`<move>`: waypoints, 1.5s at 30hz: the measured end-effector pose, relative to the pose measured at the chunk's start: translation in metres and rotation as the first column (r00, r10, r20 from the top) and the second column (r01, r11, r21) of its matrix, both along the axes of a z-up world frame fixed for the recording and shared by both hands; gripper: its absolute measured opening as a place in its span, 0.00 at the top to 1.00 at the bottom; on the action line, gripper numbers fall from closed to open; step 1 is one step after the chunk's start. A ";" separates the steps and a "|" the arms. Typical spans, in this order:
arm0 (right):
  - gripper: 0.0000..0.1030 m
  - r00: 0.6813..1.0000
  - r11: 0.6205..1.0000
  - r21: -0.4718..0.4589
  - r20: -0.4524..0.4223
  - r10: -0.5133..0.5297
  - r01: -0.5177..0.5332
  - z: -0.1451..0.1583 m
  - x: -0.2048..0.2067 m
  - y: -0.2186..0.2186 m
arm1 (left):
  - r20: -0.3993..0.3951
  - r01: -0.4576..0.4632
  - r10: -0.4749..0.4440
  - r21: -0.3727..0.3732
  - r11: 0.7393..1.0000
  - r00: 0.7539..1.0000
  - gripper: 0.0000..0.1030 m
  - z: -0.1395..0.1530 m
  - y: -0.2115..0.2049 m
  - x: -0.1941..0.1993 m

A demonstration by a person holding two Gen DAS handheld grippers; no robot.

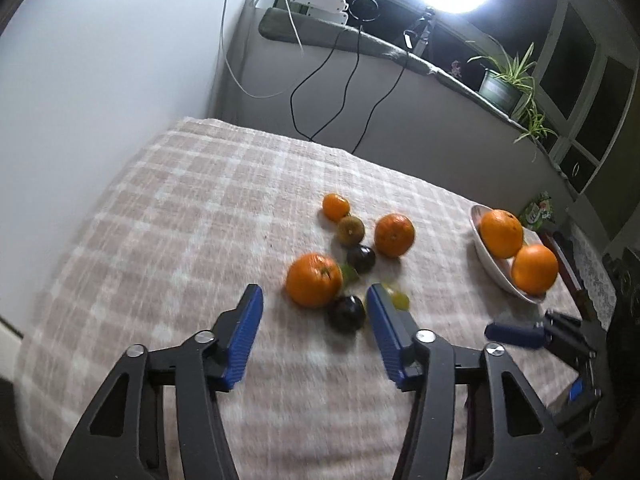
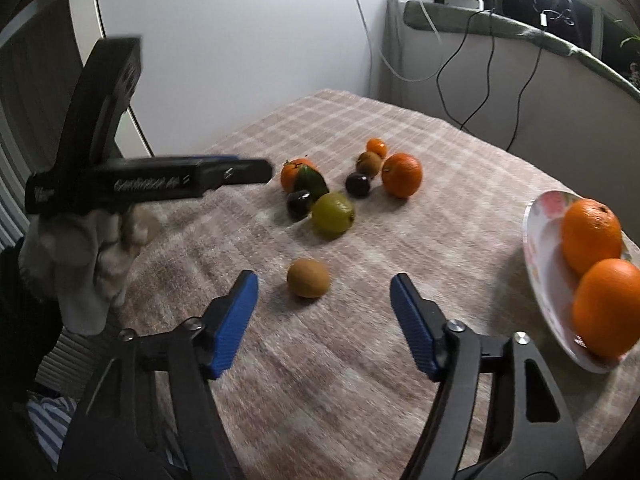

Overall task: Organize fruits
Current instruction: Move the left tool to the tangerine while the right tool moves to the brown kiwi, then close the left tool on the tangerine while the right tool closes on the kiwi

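Surface: a tabletop under a pink-and-cream checked cloth, its far corner against a white wall.
Fruit cluster: a loose heap toward the middle of the tabletop, well in from every edge, with the fruits touching or just beside one another.
Large orange: the large orange has bright, dimpled skin with a green stem end; it lies at the near side of the heap, just beyond the left gripper's fingertips.
Second orange: the second orange is round and glossy, at the heap's right side.
Small mandarin: the small mandarin lies at the heap's far end, touching a brown kiwi.
Dark plums: the near plum and the far plum are both almost black and shiny.
Green fruit: a yellow-green round fruit lies beside the near plum; a darker green piece leans on the large orange.
Lone kiwi: the lone kiwi is fuzzy, brown and oval, apart from the heap, toward the near edge.
Plate: a white plate with a pink pattern sits at the right edge, carrying two oranges that touch each other.
Left gripper: the left gripper has its blue pads parted and nothing is clamped; it hangs over the cloth in front of the large orange.
Right gripper: the right gripper has its fingers spread and grips nothing; the lone kiwi appears between the tips, clear of both pads.
Hand: a white-gloved hand holds the left gripper's handle.
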State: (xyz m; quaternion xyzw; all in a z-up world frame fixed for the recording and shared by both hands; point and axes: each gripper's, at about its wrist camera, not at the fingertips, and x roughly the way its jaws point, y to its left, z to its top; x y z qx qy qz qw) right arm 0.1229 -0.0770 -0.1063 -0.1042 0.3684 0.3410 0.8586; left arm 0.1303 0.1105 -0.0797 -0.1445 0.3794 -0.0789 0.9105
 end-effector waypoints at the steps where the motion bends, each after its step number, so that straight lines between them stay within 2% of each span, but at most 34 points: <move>1: 0.36 1.000 1.000 -0.002 -0.005 0.003 -0.003 -0.001 0.002 0.003 | -0.007 0.002 -0.002 -0.001 1.000 1.000 0.55 -0.002 0.000 0.004; 9: 0.40 1.000 1.000 -0.023 -0.022 0.019 -0.020 -0.013 0.009 0.016 | -0.039 0.048 -0.048 0.008 0.999 0.998 0.56 -0.014 -0.007 0.025; 15: 0.49 0.999 1.000 -0.024 -0.049 0.015 -0.016 -0.018 0.016 0.018 | -0.054 0.054 -0.053 0.017 0.998 0.997 0.61 -0.016 -0.007 0.035; 23: 0.49 0.998 0.999 -0.035 -0.067 0.020 -0.022 -0.023 0.018 0.023 | -0.061 0.056 -0.055 0.013 0.998 0.997 0.64 -0.021 -0.005 0.038; 30: 0.71 0.996 0.999 -0.043 -0.081 0.026 -0.029 -0.026 0.021 0.027 | -0.057 0.051 -0.051 -0.007 0.999 0.997 0.65 -0.020 -0.002 0.039; 45: 0.71 0.998 1.000 0.010 -0.064 0.000 0.000 -0.010 0.014 0.007 | 0.005 0.030 -0.030 -0.037 0.999 1.000 0.66 0.001 0.006 0.029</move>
